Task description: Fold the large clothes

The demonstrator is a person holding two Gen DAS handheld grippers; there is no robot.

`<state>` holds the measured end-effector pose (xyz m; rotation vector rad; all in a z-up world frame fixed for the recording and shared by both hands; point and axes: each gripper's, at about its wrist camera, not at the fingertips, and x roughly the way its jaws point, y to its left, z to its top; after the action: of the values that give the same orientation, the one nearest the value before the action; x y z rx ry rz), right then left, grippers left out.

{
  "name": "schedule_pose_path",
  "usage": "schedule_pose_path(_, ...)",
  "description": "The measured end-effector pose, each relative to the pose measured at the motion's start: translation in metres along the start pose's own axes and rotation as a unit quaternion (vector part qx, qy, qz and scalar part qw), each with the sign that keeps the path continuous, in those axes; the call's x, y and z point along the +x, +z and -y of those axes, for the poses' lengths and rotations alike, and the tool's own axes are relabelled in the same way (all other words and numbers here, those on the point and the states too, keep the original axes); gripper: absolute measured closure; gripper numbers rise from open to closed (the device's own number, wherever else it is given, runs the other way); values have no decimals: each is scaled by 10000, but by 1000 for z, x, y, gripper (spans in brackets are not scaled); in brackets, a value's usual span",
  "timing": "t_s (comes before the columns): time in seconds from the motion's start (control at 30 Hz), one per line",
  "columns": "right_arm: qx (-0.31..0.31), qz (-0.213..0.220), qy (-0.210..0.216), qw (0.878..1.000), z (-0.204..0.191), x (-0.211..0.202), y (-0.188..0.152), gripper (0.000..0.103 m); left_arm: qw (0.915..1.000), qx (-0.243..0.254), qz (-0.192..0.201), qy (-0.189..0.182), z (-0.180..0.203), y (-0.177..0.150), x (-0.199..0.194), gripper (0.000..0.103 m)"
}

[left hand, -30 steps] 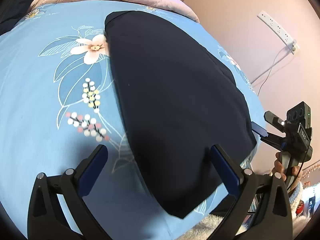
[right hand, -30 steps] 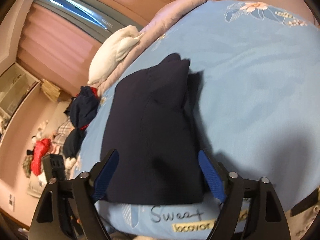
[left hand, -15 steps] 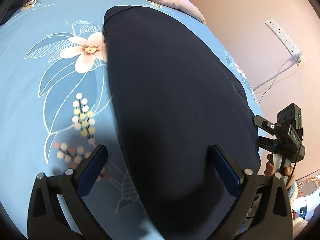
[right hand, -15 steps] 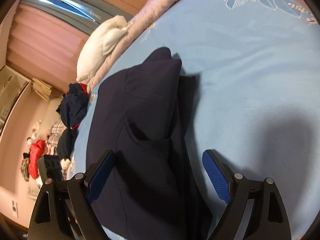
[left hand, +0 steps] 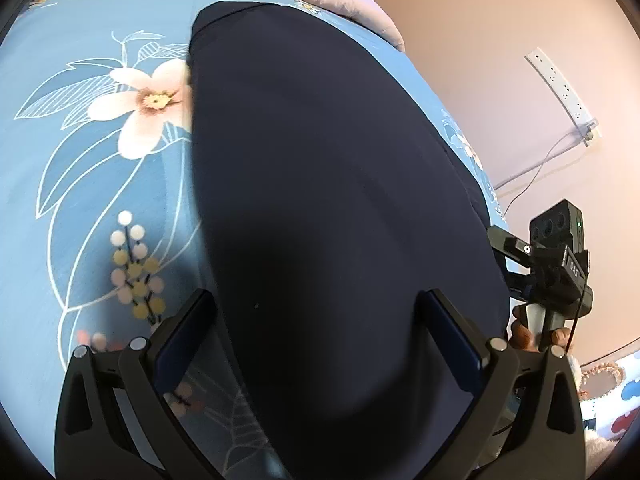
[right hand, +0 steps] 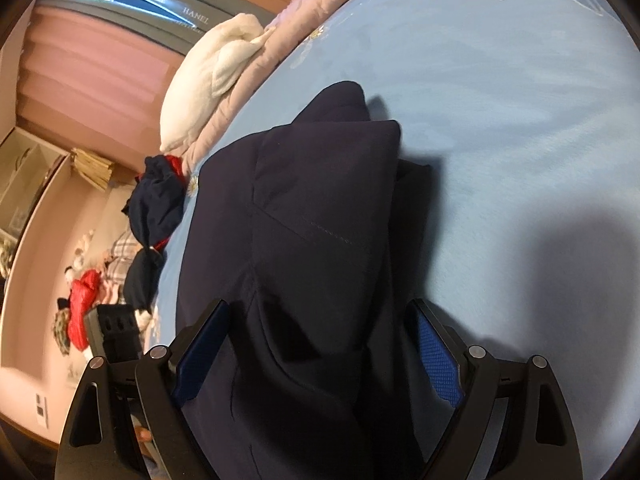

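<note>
A folded dark navy garment (left hand: 320,184) lies on the blue floral bedsheet (left hand: 80,184). My left gripper (left hand: 320,344) is open, its fingers straddling the garment's near end, low over it. In the right wrist view the same garment (right hand: 320,216) shows stacked folded layers and a stitched seam. My right gripper (right hand: 320,344) is open, its fingers either side of the garment's near end. The right gripper also shows in the left wrist view (left hand: 556,264) at the garment's right edge, held by a hand.
A white pillow (right hand: 208,80) and a pink quilt (right hand: 280,32) lie at the bed's far edge. A pile of dark and red clothes (right hand: 156,208) sits off the bed's side. A wall power strip (left hand: 560,92) with a cable is at right.
Both grippers have moved forward and lower over the garment, so it now fills more of each view. Both stay open.
</note>
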<state>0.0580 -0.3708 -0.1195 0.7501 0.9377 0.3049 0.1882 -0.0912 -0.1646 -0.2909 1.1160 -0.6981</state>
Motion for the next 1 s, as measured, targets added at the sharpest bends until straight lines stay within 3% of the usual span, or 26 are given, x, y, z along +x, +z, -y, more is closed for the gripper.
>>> schedule_pose_path(0.57,-165,-109,127,9997,-7,18,12,12,9999,67,-54,-59,6,-2,2,0)
schedule_pose_path(1.0,-476,-72,23,9988,-15,26,14,9,9992,259,-149,251,13,-6,3,0)
